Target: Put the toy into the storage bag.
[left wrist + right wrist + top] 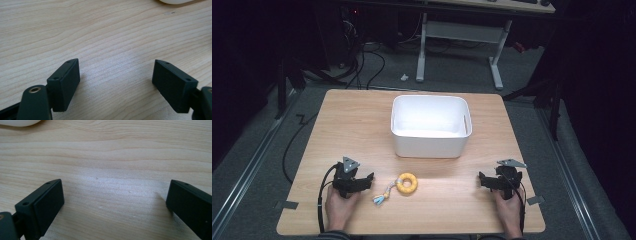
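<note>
Left fingers (63,83) spread wide, nothing but bare wood grain between them, tips low over the surface (107,37). Left gripper (362,181) near the left front corner, held from behind by a hand (340,206), pointing right and slightly away. Just right of it, apart from the tips: a yellow ring toy (406,183) lying flat, with a short rope tail and a light blue tassel (379,199) trailing toward the near left. Tassel end closest to the left gripper, not touching.

Right fingers (46,206) likewise standing wide apart, empty, over plain wood. Right gripper (486,180) near the right front, pointing left toward the ring, well apart from it, gripped by the other hand (509,210).

Farther back, centred on the surface: a white plastic bin (430,145), open on top, inside bare, a slot handle in its right wall. A rounded white corner of it at the top edge of both gripper views. Ring between the two grippers, nearer the left one, in front of the bin. Beyond the far edge, grey floor (452,75) with cables and white desk legs (422,50).
</note>
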`<state>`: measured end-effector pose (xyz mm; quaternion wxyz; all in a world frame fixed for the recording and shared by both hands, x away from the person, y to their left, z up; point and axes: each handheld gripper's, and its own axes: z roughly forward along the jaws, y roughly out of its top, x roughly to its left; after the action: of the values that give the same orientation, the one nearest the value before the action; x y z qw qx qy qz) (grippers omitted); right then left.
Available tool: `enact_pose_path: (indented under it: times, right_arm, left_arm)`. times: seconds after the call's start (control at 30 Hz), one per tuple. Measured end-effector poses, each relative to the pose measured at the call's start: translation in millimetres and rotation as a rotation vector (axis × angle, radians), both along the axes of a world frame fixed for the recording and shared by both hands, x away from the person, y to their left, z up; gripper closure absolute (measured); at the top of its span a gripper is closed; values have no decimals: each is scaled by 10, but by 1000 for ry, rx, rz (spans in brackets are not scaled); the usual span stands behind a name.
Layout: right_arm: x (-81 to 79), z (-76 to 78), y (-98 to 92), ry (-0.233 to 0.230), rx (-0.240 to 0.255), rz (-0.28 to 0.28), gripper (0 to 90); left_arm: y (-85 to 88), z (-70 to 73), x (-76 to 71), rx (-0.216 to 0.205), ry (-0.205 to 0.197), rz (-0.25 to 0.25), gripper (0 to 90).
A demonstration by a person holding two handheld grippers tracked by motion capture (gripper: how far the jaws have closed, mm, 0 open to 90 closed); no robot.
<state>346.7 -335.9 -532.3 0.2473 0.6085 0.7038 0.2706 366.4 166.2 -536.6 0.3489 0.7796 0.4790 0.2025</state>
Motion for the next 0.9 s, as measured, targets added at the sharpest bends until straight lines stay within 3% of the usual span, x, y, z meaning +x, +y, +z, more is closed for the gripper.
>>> enact_pose_path:
  times: [0.17, 0.27, 0.57, 0.73, 0.9]
  right_arm:
    - [-14, 1, 7, 0, 1, -6, 17]
    - [-22, 1, 16, 1, 4, -5, 17]
    - [-28, 0, 8, -1, 5, -18, 16]
    - [-32, 1, -49, -1, 7, -71, 15]
    - [-32, 0, -50, -2, 4, -67, 18]
  left_arm:
    - [18, 1, 4, -21, 4, 1, 226]
    - [-3, 1, 1, 5, 1, -3, 226]
    - [-15, -1, 5, 10, 5, 0, 181]
    - [5, -1, -2, 8, 7, -21, 178]
    - [5, -2, 0, 7, 7, -22, 178]
